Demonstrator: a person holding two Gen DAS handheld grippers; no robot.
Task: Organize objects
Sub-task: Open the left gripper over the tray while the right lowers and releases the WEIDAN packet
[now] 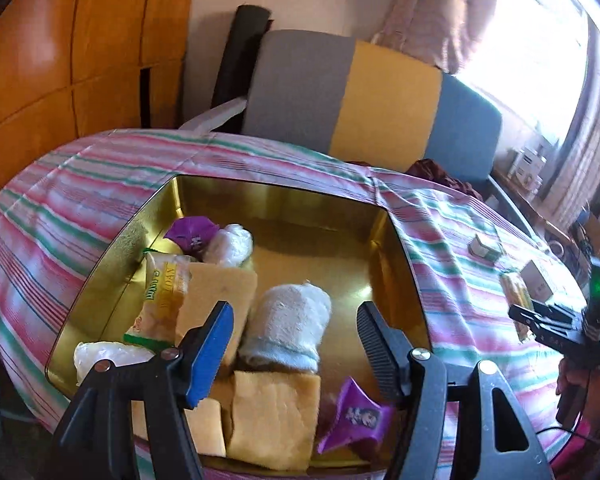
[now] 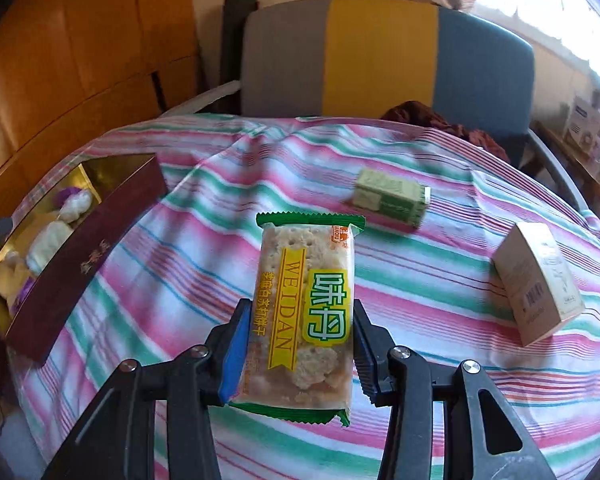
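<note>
WEIDAN cracker packet [image 2: 306, 312] (green ends), right gripper [image 2: 298, 344] clamped

Rolled towel [image 1: 286, 322] inside tin [image 1: 284, 196]

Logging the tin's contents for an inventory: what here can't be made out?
- Left wrist view: yellow sponges partly covered by the left tongs.
- Right wrist view: tin interior mostly hidden by its maroon wall.
- Right wrist view: beige box print too small.

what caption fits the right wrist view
Right gripper holding a cracker packet above the striped tablecloth.
</note>
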